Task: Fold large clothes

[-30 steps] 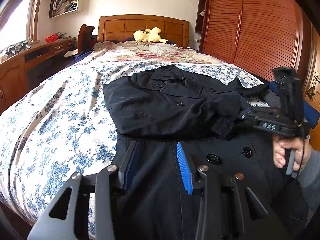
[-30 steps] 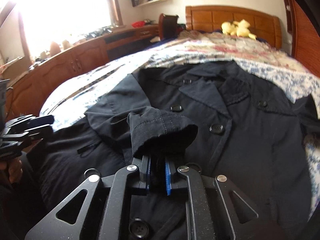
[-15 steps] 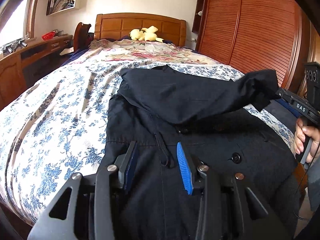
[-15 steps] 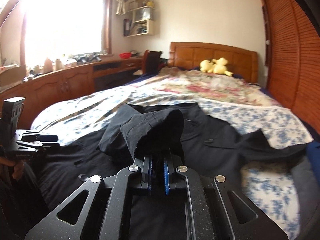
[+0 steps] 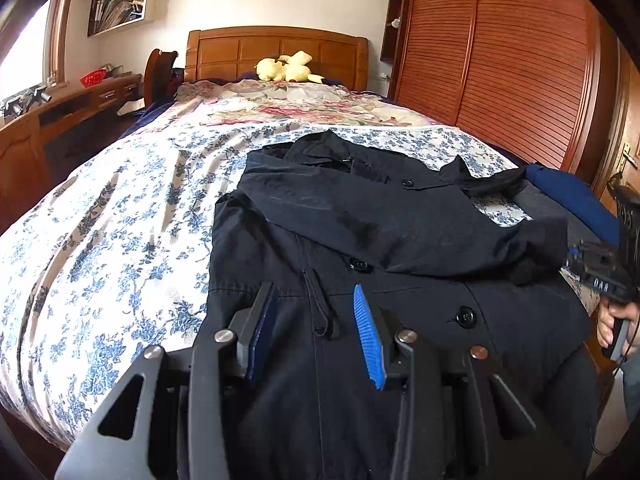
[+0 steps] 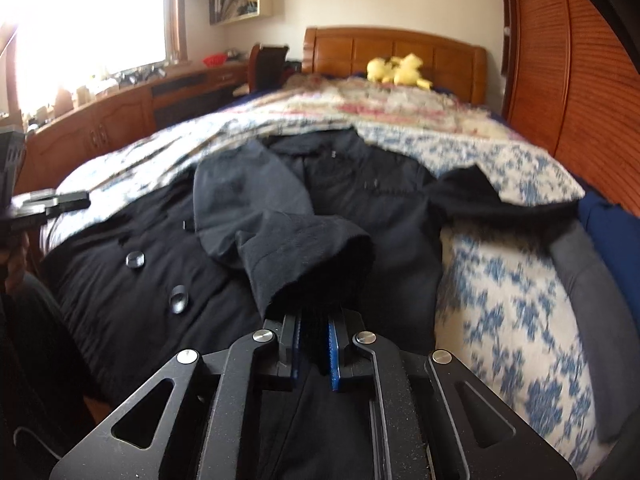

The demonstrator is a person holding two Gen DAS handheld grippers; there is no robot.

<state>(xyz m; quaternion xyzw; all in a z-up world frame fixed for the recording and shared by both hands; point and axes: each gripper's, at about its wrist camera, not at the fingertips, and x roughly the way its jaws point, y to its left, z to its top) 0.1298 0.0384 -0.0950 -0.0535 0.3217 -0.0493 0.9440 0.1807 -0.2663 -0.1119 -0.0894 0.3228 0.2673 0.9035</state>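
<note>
A dark coat (image 5: pixel 360 248) lies flat, buttons up, on the near end of a floral bed (image 5: pixel 120 240), one sleeve (image 6: pixel 304 256) drawn across its chest for folding. The right gripper (image 6: pixel 312 344), jaws opening, has the cuff between them; the left gripper (image 5: pixel 316 332) hovers apart, empty. Two grippers, one coat, four buttons visible.

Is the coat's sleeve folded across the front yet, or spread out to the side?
Folded across: the sleeve lies over the coat front, its cuff between the opening jaws of the right gripper.
</note>
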